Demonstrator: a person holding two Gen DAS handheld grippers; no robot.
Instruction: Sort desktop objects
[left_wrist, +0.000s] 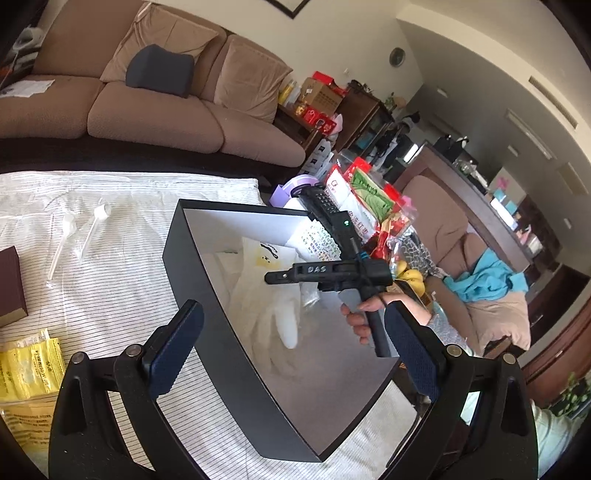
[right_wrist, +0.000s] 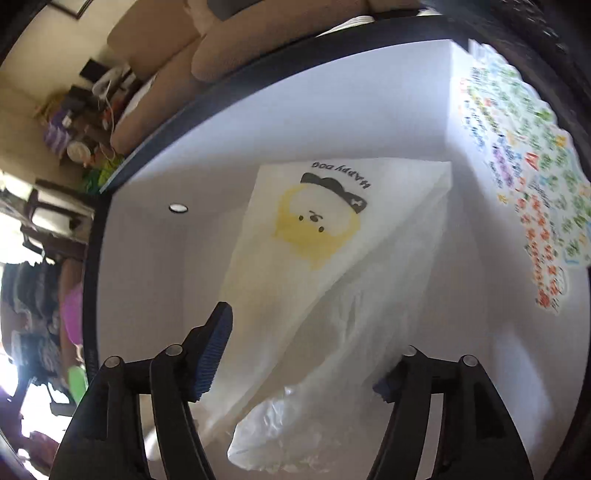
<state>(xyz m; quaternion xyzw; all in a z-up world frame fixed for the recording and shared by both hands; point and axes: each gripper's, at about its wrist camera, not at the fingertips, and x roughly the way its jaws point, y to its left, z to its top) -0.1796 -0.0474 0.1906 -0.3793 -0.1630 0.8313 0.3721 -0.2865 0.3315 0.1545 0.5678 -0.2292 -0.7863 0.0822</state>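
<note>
My right gripper (right_wrist: 303, 354) stands wide open, holding nothing; the white plastic bag (right_wrist: 332, 258) lies loose between and beyond its fingers inside the black box (right_wrist: 155, 147). My left gripper (left_wrist: 291, 347) gapes empty, straddling the box's near wall.

Left gripper (left_wrist: 291, 347): black linkage arms, round silver pivot screws at the joints, dark blue textured pads (left_wrist: 173, 347) on both fingers. Right gripper (right_wrist: 303, 350): same build, black arms, silver screws, blue ribbed pads (right_wrist: 216, 350). From the left wrist, at 3 o'clock, its black body carries "DAS" lettering, a green LED, a blue-banded cable. Hand (left_wrist: 360, 314) on its handle; grey patterned sleeve.
</note>
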